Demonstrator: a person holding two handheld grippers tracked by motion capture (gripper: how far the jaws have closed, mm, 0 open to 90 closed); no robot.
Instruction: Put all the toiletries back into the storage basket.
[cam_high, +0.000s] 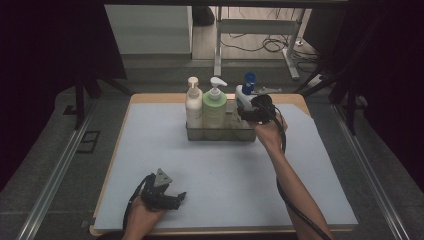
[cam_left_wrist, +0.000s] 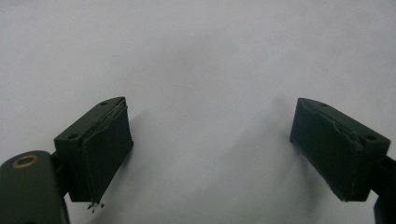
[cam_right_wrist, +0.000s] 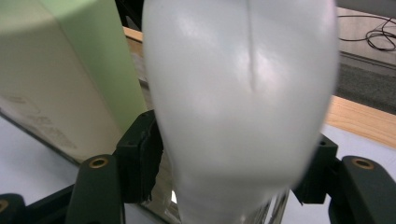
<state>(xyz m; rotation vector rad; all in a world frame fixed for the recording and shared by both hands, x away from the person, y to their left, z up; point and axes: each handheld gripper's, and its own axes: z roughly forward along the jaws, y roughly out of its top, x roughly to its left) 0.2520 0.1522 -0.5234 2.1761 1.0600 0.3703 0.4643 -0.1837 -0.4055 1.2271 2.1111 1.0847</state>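
Observation:
A white bottle (cam_high: 242, 95) with a blue cap (cam_high: 249, 79) stands at the right end of a clear basket (cam_high: 220, 136) at the back of the mat. My right gripper (cam_high: 248, 113) reaches in from the right, its jaws on both sides of the bottle's body. In the right gripper view the white bottle (cam_right_wrist: 238, 93) sits between the pads (cam_right_wrist: 144, 158), which press on its sides; my right gripper (cam_right_wrist: 238, 161) is shut on it. My left gripper (cam_high: 176, 198) rests low near the mat's front left. Its jaws (cam_left_wrist: 210, 135) stand wide apart over bare mat, with nothing between them.
A cream pump bottle (cam_high: 193, 106) and a green pump bottle (cam_high: 214, 109) fill the basket's left and middle; the green bottle (cam_right_wrist: 60, 84) stands right beside the held one. A pale mat (cam_high: 210, 170) covers the wooden table. Desk legs and cables lie beyond the far edge.

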